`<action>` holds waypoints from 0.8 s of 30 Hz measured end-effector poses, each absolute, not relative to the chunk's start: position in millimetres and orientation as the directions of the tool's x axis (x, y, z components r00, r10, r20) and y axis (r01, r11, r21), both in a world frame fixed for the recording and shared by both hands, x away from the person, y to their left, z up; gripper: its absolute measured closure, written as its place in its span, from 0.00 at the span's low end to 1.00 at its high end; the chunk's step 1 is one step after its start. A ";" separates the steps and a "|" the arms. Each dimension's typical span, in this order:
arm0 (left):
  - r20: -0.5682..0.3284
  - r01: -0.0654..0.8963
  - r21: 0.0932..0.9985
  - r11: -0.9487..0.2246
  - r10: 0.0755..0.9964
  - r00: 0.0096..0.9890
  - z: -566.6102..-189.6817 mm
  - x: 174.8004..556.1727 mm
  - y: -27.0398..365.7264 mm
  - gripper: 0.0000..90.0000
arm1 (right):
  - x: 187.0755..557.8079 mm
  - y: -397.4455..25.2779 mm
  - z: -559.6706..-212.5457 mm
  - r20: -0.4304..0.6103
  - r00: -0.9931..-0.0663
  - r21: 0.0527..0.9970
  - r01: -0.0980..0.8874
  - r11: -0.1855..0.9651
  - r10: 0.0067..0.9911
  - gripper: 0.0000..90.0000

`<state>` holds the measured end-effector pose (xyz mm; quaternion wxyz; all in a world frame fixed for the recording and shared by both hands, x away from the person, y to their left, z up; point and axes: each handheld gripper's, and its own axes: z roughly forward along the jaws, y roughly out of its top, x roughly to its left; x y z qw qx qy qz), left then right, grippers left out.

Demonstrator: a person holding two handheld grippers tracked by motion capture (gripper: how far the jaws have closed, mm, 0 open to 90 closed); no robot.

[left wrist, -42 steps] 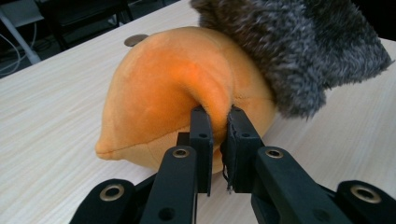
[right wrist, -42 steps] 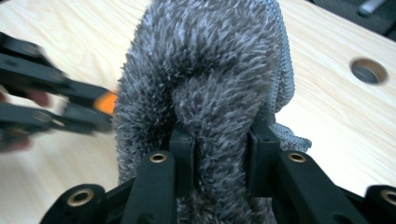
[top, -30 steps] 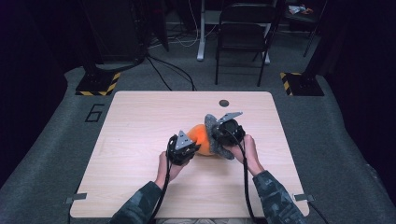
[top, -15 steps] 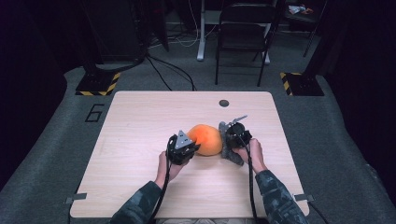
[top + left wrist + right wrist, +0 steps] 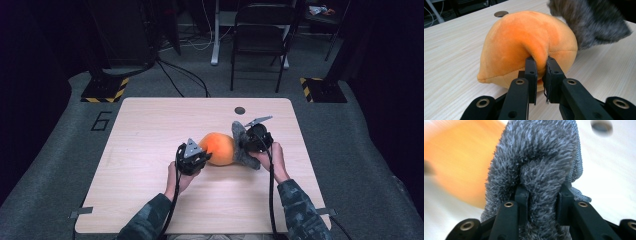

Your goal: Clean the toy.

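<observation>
The orange plush [image 5: 218, 148] lies near the middle of the desk [image 5: 150, 130], with the left claw [image 5: 539, 68] clenched on a pinched fold of its fabric, the 2 jaws nearly together around it. The right claw [image 5: 541, 195] grips a thick bunch of the grey cloth [image 5: 243, 145], which stands just beside the plush on its right side. In the high view both claws [image 5: 200, 156] [image 5: 247, 142] sit on either side of the plush, a small round hole [image 5: 240, 110] in the desk beyond them.
</observation>
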<state>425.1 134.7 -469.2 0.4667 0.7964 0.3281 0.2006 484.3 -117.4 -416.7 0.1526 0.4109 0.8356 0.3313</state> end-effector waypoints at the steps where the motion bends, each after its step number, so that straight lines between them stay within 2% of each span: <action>1: 0.012 0.335 0.875 -0.349 0.709 0.705 -469.1 424.8 134.3 0.91 | 479.8 -112.6 -410.0 0.020 -0.631 0.693 0.568 0.444 0.776 0.76; 5: 0.013 0.336 0.872 -0.356 0.704 0.710 -468.5 423.8 133.8 0.91 | 462.8 -87.9 -398.7 0.003 -0.707 0.725 0.488 0.486 0.707 0.76; 8: 0.010 0.344 0.868 -0.357 0.706 0.708 -469.1 423.7 133.9 0.90 | 458.5 -70.2 -407.3 -0.068 -0.723 0.699 0.457 0.550 0.687 0.76; 10: 0.011 0.345 0.866 -0.362 0.704 0.710 -470.0 424.6 135.3 0.90 | 459.6 -67.8 -413.0 -0.078 -0.722 0.692 0.457 0.558 0.688 0.76; 24: 0.005 0.350 0.867 -0.356 0.708 0.707 -470.9 425.4 134.1 0.90 | 483.0 -101.6 -436.3 -0.015 -0.655 0.605 0.595 0.528 0.756 0.75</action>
